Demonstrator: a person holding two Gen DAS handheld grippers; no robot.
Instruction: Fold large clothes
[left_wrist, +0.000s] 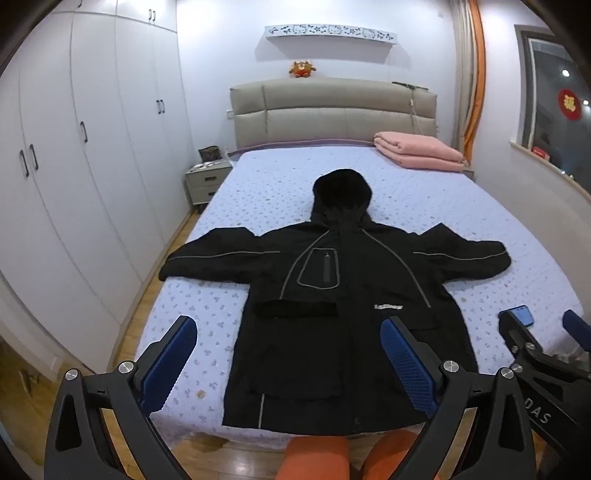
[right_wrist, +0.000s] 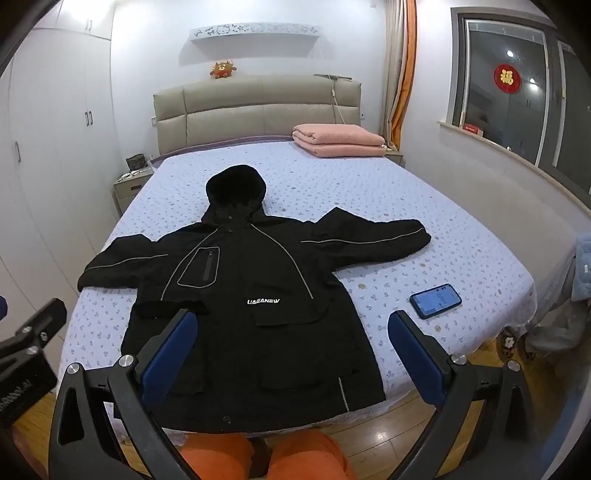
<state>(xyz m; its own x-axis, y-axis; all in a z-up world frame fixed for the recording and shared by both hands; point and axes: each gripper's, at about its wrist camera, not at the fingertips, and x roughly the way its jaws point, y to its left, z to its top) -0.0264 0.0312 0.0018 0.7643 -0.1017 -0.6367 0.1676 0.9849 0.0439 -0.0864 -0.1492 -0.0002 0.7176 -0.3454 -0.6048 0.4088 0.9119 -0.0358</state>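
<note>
A: The jacket (right_wrist: 243, 295) lies spread flat at the foot of the bed (right_wrist: 388, 206), sleeves out.

B: Slippery shell, so a fold could slump; the phone (right_wrist: 436, 301) (just beside the hem) could get swept off.

A: Left gripper (left_wrist: 288, 365) and right gripper (right_wrist: 291, 350) both gape wide, empty.

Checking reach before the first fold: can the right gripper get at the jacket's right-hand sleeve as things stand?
Probably yes. The right gripper, jaws open and empty, faces the jacket; that sleeve lies flat and uncovered, and the phone sits beside the path.
</note>
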